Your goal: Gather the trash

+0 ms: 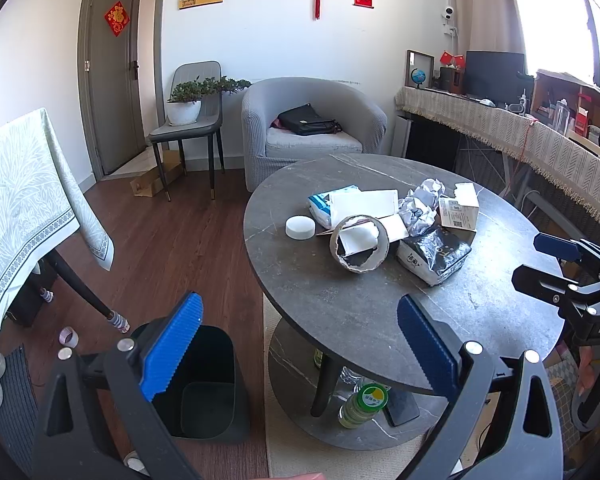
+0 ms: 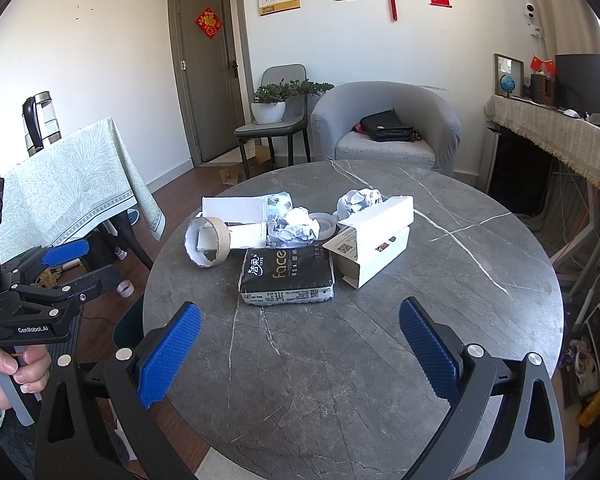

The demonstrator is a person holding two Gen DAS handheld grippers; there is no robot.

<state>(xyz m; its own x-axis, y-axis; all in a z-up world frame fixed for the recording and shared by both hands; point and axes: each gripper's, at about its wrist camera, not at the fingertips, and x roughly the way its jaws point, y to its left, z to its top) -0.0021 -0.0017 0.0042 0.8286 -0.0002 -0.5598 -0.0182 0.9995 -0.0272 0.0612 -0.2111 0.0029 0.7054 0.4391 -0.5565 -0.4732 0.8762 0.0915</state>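
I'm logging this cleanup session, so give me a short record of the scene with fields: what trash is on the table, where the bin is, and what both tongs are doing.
surface: round grey marble table
trash: cardboard roll, black tissue pack, crumpled paper, open white box
bin: black bin on the floor left of the table, looks empty
left tongs: open, holding nothing, above the table edge and bin
right tongs: open, holding nothing, over the table short of the trash
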